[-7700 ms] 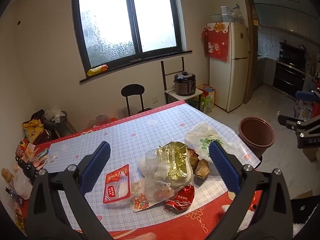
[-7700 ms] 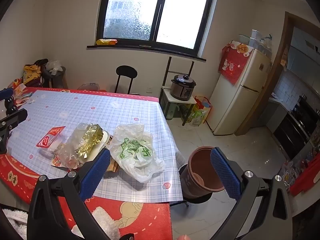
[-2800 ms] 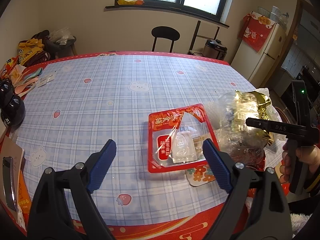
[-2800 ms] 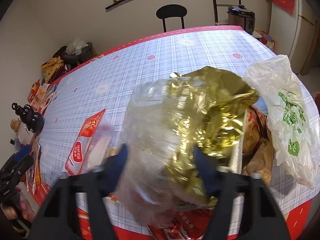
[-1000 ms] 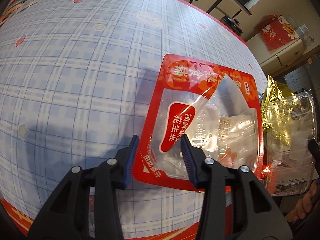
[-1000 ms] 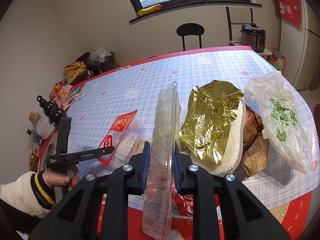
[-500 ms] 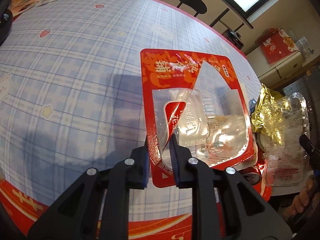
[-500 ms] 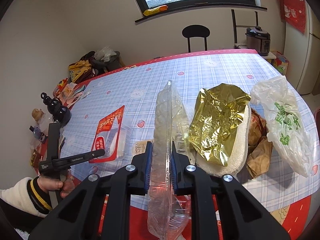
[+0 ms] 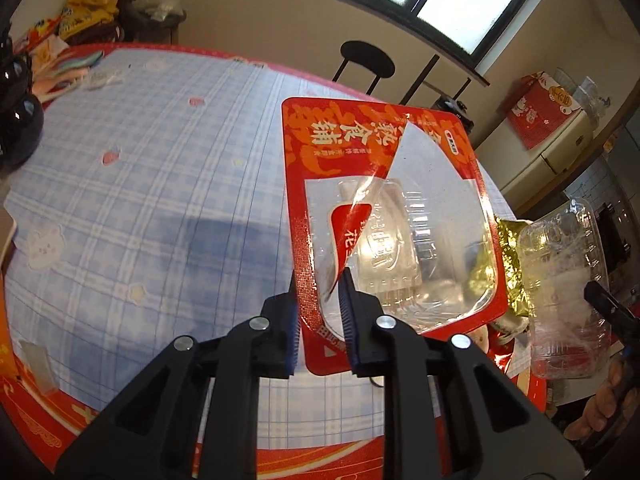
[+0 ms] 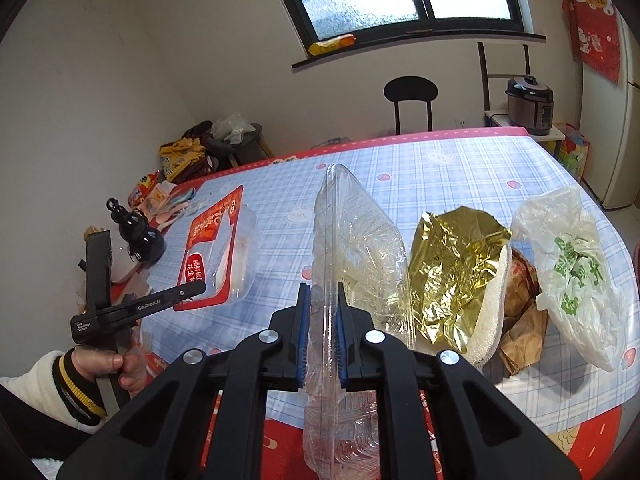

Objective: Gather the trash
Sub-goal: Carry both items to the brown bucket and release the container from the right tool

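My left gripper (image 9: 319, 304) is shut on the lower edge of a red snack tray (image 9: 384, 208) with a clear plastic insert and a torn film lid, held up above the checked table (image 9: 152, 184). The tray also shows in the right wrist view (image 10: 218, 252). My right gripper (image 10: 322, 316) is shut on the rim of a clear plastic clamshell container (image 10: 352, 256), held upright above the table's front edge. The clamshell also shows at the right of the left wrist view (image 9: 564, 296).
On the table lie a gold foil wrapper (image 10: 452, 264) on a white foam tray, a brown paper bag (image 10: 520, 320) and a white plastic bag (image 10: 572, 272). A black gourd ornament (image 10: 138, 232) stands at the left edge. A black stool (image 10: 410, 92) stands beyond.
My left gripper has lifted the red tray higher off the table and tilted it upright. My right gripper keeps the clamshell raised, nearly still.
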